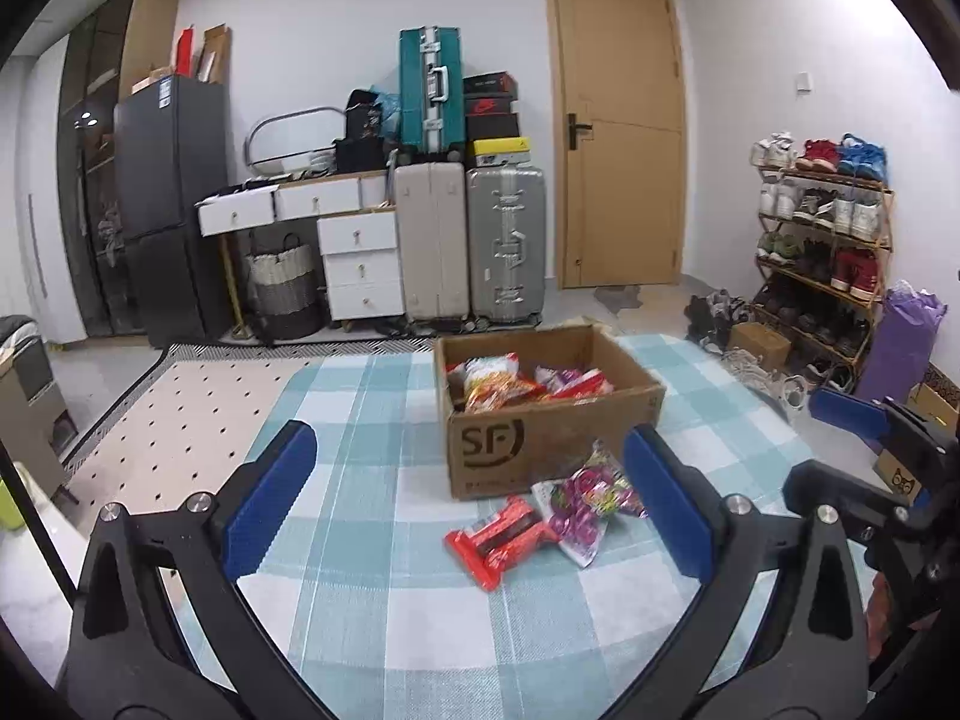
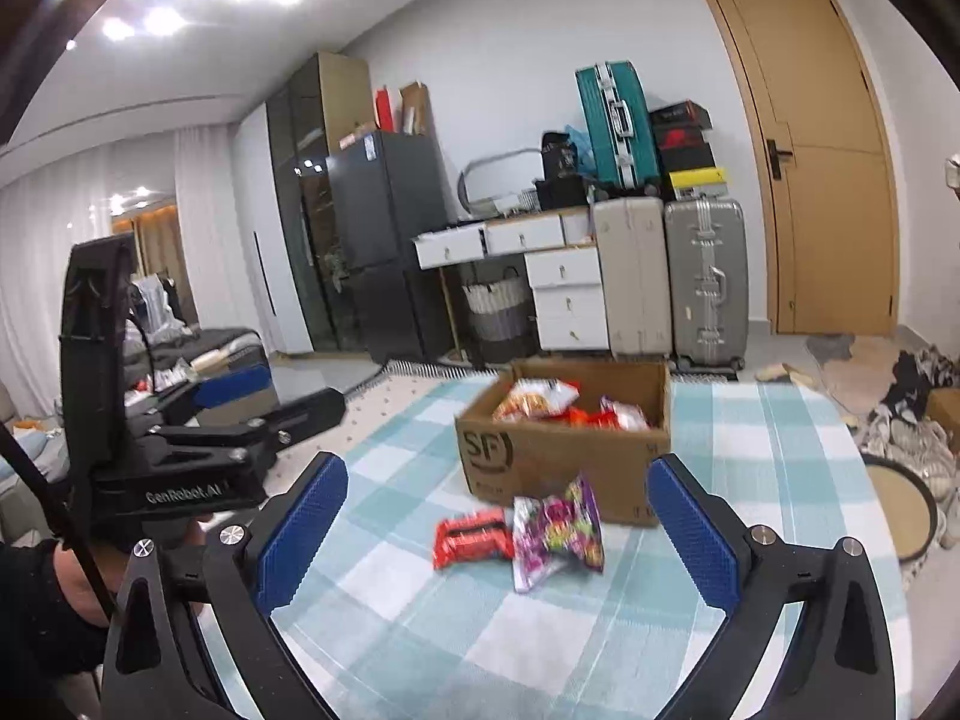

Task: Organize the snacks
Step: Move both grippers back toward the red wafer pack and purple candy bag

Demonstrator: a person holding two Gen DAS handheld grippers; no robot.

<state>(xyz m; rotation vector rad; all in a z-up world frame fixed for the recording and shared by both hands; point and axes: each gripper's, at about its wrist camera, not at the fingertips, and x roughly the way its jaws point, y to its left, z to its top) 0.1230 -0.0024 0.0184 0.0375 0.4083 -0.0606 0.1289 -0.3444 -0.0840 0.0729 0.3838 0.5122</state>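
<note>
An open cardboard box (image 1: 498, 456) (image 2: 540, 456) marked SF stands on the blue checked cloth (image 1: 372, 420) (image 2: 750, 420), with several snack packets (image 1: 516, 381) (image 2: 540, 399) inside. In front of it lie a red packet (image 1: 498, 540) (image 2: 471, 537) and a purple-and-silver packet (image 1: 585, 495) (image 2: 555, 531), side by side and touching. My left gripper (image 1: 474, 501) is open, its blue pads wide apart and short of the two packets, nothing between them. My right gripper (image 2: 498, 531) is open too and holds nothing. The left gripper (image 2: 240, 402) also shows at the left of the right wrist view.
Beyond the table stand suitcases (image 1: 474, 246), white drawers (image 1: 360, 264), a dark fridge (image 1: 168, 204) and a wooden door (image 1: 618, 120). A shoe rack (image 1: 822, 240) and a purple bag (image 1: 900, 342) are at the right. A perforated board (image 1: 180, 420) lies left of the cloth.
</note>
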